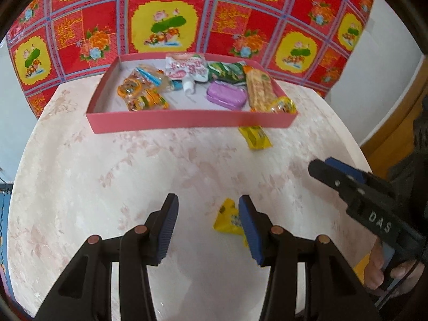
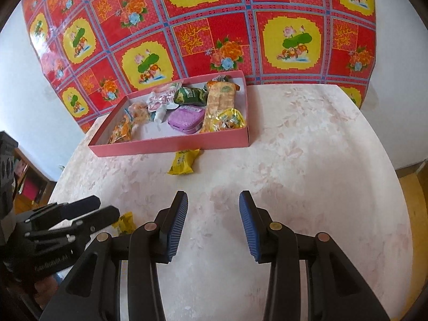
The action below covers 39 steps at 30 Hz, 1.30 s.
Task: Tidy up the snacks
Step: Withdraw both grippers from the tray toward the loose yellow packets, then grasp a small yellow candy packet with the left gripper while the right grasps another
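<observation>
Both jaws are held partly open, and nothing is pinched by the left gripper [image 1: 208,208] or the right gripper [image 2: 213,203]. Most snacks are already packed in the pink box [image 1: 187,119] at the far side of the table [image 1: 133,174]. Two yellow snacks are left out. One small yellow packet [image 1: 228,218] is seen lying just in front of the left gripper, a little toward its right finger [image 1: 250,230], and part of it is hidden by that finger. It looks like a corner is pointed away toward the box, but its long side cannot be told for sure. The other yellow bar [image 2: 184,161] is laid right next to the box's near wall, with its long side pointing at the box. The small packet is much nearer the left gripper, so it would likely be picked up first by that one.
</observation>
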Available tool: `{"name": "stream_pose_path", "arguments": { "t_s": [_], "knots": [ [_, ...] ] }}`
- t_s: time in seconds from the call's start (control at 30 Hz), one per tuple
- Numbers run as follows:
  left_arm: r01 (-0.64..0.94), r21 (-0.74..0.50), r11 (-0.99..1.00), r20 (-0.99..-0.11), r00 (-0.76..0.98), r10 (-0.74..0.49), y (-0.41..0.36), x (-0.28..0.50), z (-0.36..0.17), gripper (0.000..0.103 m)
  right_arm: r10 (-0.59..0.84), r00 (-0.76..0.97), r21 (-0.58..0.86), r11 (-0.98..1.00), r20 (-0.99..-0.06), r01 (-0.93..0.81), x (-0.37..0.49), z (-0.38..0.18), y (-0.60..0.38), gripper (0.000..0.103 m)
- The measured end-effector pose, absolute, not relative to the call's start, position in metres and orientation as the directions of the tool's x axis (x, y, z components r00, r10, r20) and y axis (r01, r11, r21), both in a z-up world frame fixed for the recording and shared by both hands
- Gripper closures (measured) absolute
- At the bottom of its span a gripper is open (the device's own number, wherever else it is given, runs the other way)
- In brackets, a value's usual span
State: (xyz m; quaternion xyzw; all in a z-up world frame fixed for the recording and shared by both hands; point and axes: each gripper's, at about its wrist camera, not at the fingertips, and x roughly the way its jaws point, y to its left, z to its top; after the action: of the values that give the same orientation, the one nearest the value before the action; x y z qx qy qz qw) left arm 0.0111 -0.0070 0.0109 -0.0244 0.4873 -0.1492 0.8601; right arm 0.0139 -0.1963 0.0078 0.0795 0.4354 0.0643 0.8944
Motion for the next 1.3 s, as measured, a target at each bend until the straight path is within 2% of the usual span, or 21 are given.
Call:
{"name": "stream_pose_path", "arguments": {
  "t_s": [0.93,0.97,1.03,1.3],
  "knots": [
    [0.34,-0.103,0.935,-0.839,0.475,-0.266,-0.037,0.002,-0.001,0.054,0.187,0.594,0.206,0.978,-0.782,-0.037,0.013,-0.004,-0.197,0.062],
    [0.344,-0.097,0.934,-0.836,0.482,-0.264,-0.038,0.003,-0.001,0.055,0.187,0.594,0.206,0.978,-0.783,-0.036,0.013,-0.004,-0.197,0.062],
    [0.354,-0.099,0.93,-0.83,0.487,-0.274,-0.039,0.003,-0.001,0.068,0.187,0.594,0.207,0.978,-0.783,-0.035,0.013,-0.004,-0.197,0.062],
    [0.351,-0.144,0.925,-0.817,0.485,-0.311,-0.034,0.004,-0.002,0.072,0.193,0.587,0.212,0.977,-0.786,-0.037,0.014,-0.007,-0.196,0.062]
  ]
}}
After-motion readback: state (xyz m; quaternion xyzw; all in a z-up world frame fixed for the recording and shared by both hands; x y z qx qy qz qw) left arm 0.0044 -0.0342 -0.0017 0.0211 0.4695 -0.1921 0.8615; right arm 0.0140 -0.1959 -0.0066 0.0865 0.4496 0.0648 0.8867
